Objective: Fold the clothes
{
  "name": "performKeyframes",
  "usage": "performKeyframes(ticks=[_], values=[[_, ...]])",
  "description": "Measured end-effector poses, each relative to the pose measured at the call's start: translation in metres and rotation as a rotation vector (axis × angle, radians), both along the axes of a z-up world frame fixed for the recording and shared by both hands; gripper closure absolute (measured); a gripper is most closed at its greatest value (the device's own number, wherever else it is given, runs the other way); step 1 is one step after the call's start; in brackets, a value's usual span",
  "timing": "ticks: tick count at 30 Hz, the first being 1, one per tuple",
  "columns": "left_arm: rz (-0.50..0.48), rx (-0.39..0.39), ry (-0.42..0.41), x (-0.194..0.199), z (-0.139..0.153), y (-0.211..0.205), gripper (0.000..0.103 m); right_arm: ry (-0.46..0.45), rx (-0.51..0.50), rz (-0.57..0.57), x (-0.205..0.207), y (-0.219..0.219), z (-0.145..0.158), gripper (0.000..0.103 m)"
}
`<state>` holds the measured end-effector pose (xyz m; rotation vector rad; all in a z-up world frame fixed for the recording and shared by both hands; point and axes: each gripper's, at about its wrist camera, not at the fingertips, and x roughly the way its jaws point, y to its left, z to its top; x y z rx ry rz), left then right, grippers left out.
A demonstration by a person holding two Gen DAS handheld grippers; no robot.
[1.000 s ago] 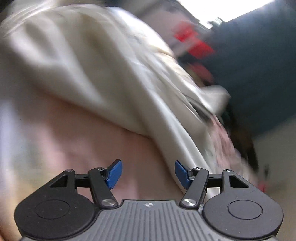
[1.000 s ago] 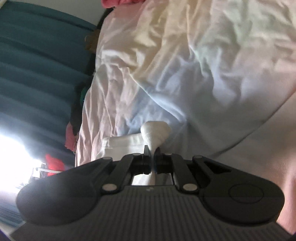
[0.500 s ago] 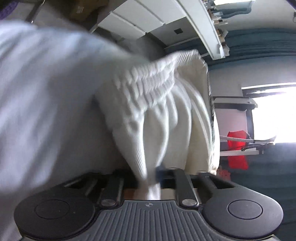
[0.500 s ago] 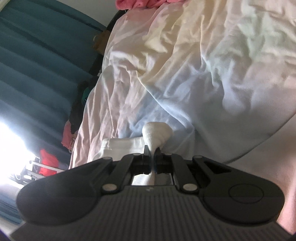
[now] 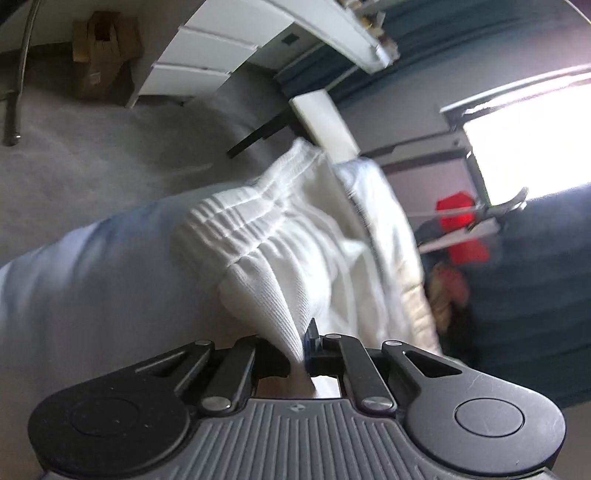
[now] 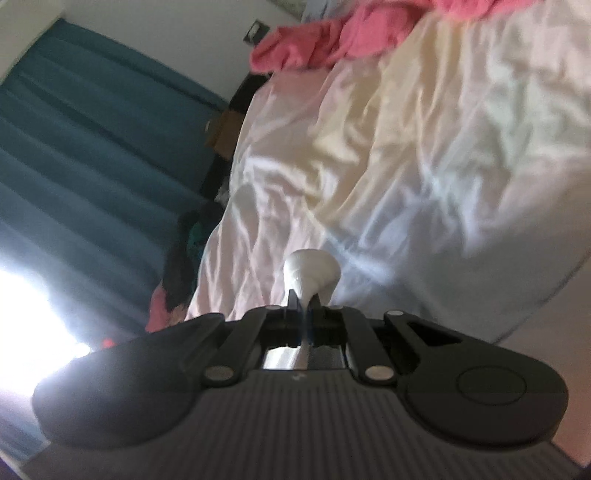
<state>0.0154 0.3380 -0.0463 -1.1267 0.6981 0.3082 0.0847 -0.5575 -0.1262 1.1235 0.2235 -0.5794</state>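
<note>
A white ribbed garment with a gathered elastic waistband (image 5: 266,236) hangs in front of the left wrist camera. My left gripper (image 5: 303,343) is shut on a corner of it, lifted off the bed. My right gripper (image 6: 303,299) is shut on a bunched white edge of the same cloth (image 6: 312,271), held above the cream bed sheet (image 6: 424,155). The rest of the garment is hidden below the right gripper.
A pink garment (image 6: 332,33) lies at the far edge of the bed. Teal curtains (image 6: 92,147) and a bright window (image 5: 535,129) stand beside the bed. A white drawer unit (image 5: 207,62) and a cardboard box (image 5: 99,51) stand on the grey carpet.
My left gripper was open over the bed a second ago; it has shut on the white garment and lifted it. My right gripper stays shut on the cloth and has tilted upward.
</note>
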Motion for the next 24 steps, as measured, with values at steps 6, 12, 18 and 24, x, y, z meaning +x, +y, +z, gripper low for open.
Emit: performKeyframes(ticks=[6,12,18,24], values=[[-0.057,0.082,0.097,-0.023,-0.045,0.012,0.095,0.198,0.010,-0.080,-0.041,0.002,-0.002,0.097],[-0.146,0.248,0.125,-0.011,-0.040,0.003,0.079,0.319,0.061,-0.034,-0.038,-0.001,-0.017,0.095],[-0.194,0.539,0.154,-0.028,0.001,-0.034,0.036,0.385,-0.093,-0.053,-0.038,0.018,0.009,0.041],[-0.221,0.794,-0.001,-0.040,0.045,-0.097,0.022,0.278,-0.334,0.051,-0.034,0.054,0.050,0.020]])
